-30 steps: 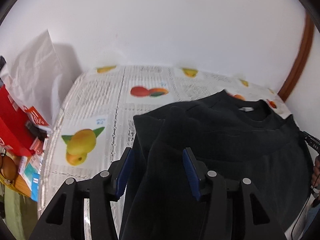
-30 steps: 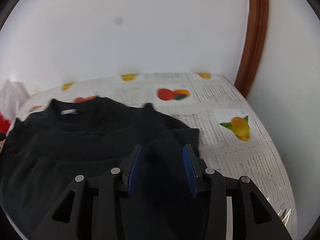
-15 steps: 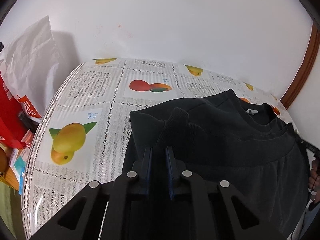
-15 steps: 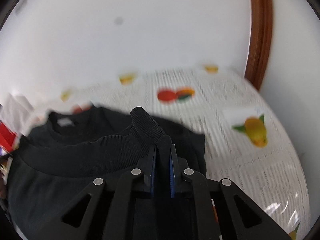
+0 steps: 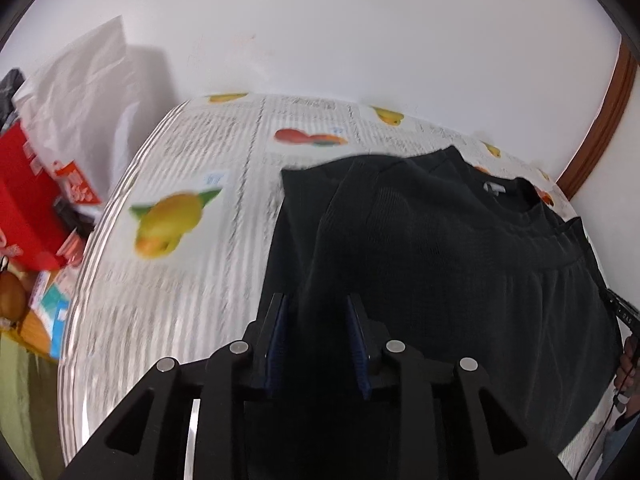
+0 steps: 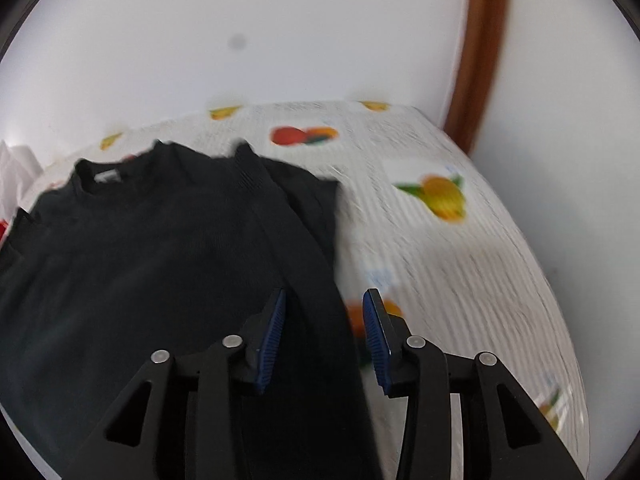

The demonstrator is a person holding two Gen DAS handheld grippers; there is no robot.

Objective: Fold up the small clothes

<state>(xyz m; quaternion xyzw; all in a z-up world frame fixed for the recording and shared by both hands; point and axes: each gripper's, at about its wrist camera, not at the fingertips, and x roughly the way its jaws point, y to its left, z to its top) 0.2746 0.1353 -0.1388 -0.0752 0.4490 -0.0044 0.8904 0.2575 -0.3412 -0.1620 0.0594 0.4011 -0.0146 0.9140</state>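
A small black sweater [image 5: 448, 264] lies on the fruit-print tablecloth [image 5: 192, 264], neckline and white label toward the wall, both sleeves folded in over the body. My left gripper [image 5: 318, 340] hovers over its left folded sleeve; the jaws are opening, with cloth lying between the blue pads but not pinched. In the right wrist view the same sweater [image 6: 152, 264] fills the left half. My right gripper [image 6: 324, 340] sits at its right edge, jaws opening, the sleeve edge lying between the pads without being pressed.
A white paper bag [image 5: 84, 108] and red packaging [image 5: 28, 208] stand off the table's left end. A white wall lies behind, with a brown wooden frame [image 6: 480, 56] at the right. Bare tablecloth [image 6: 460, 280] stretches right of the sweater. A hand [image 5: 628, 364] shows at the far right.
Both grippers closed on the sleeves, lifted them up and inward, and now have let go with jaws spreading. The sleeves lie folded over the body, and both grippers have drawn back and down.
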